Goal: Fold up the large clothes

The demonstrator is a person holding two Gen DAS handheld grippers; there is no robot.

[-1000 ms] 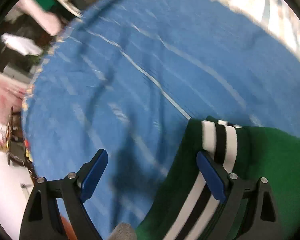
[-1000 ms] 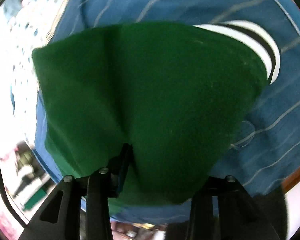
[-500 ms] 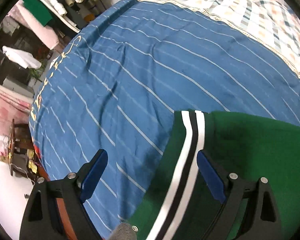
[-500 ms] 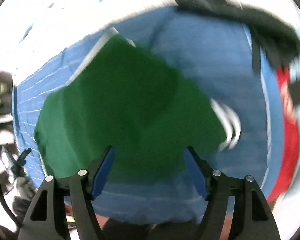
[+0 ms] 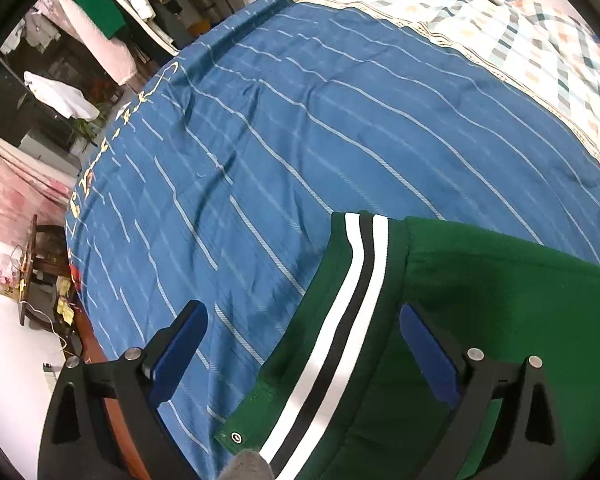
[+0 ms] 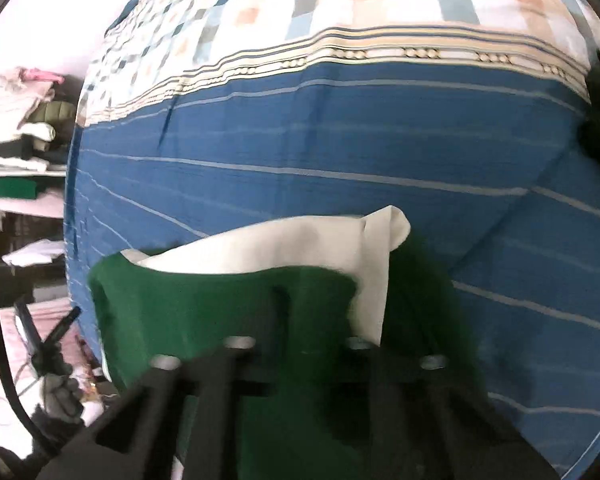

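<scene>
While the left hand-held gripper (image 5: 302, 344) gapes, the green garment's (image 5: 480, 300) striped band (image 5: 352, 300) runs away from it.

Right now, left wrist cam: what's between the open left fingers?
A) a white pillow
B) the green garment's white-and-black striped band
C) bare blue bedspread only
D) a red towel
B: the striped band of the green garment runs between the left gripper fingers.

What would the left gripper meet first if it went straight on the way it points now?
Probably the green garment's black-and-white striped band, which lies between the open fingers of the left gripper; beyond it is the blue striped bed cover. Depth is unclear.
</scene>
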